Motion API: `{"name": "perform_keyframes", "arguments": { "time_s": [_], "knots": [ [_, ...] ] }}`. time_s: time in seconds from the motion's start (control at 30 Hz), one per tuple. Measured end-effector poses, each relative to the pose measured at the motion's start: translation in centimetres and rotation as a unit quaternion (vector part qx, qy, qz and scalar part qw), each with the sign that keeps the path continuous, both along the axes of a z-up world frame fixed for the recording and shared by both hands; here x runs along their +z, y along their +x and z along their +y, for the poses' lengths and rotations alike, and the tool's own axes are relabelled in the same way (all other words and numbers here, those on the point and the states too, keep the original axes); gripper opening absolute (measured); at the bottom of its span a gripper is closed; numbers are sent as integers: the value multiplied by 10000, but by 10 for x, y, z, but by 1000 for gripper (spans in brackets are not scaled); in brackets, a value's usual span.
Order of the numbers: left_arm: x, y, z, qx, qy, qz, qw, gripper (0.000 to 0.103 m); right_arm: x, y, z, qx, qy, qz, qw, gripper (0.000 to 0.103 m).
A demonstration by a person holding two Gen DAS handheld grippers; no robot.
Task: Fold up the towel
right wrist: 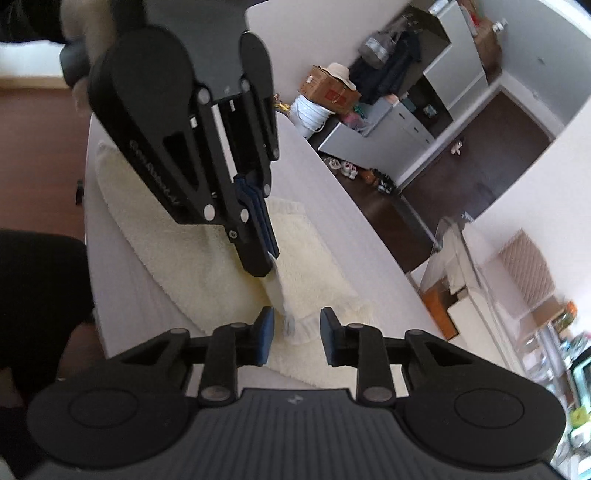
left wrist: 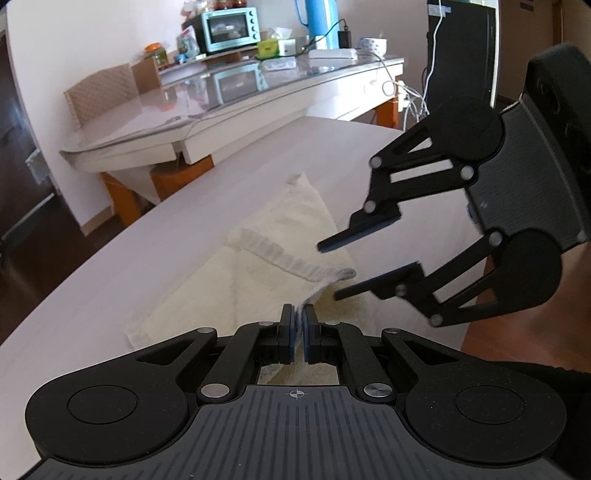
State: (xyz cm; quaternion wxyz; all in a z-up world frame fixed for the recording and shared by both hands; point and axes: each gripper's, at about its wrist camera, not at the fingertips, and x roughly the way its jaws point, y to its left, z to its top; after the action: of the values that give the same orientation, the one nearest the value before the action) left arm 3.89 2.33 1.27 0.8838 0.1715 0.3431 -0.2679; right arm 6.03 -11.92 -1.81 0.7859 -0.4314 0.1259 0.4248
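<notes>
A cream towel (left wrist: 266,236) lies partly folded on a pale table (left wrist: 147,251). My left gripper (left wrist: 299,314) is shut on a raised edge of the towel, which it holds a little off the table. In the right wrist view the left gripper (right wrist: 267,263) comes in from the top and pinches the same fold of the towel (right wrist: 314,251). The right gripper (left wrist: 330,271) reaches in from the right, and its open jaws straddle the towel's striped corner (left wrist: 345,274). From its own camera, the right gripper (right wrist: 297,334) has that corner (right wrist: 290,325) between its pads, with gaps on both sides.
Behind the table stands a glass-topped desk (left wrist: 258,92) with a mint toaster oven (left wrist: 227,29), and a woven chair (left wrist: 99,94) is beside it. A cardboard box (right wrist: 328,90), a grey cabinet (right wrist: 391,125) and shoes (right wrist: 345,168) line the far side. A dark sleeve (right wrist: 37,295) is at the left.
</notes>
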Motion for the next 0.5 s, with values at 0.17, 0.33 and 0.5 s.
{"name": "perform_keyframes", "arguments": {
  "time_s": [0.17, 0.33, 0.5],
  "knots": [
    [1, -2, 4, -30, -123, 149, 9998, 10, -5, 1, 6, -37, -74, -97, 9999, 6],
    [14, 0, 37, 92, -809, 259, 9963, 16, 5, -1, -12, -312, 128, -105, 9994, 6],
    [11, 25, 59, 812, -340, 27, 9961, 16, 20, -19, -32, -399, 296, -155, 9986, 6]
  ]
}}
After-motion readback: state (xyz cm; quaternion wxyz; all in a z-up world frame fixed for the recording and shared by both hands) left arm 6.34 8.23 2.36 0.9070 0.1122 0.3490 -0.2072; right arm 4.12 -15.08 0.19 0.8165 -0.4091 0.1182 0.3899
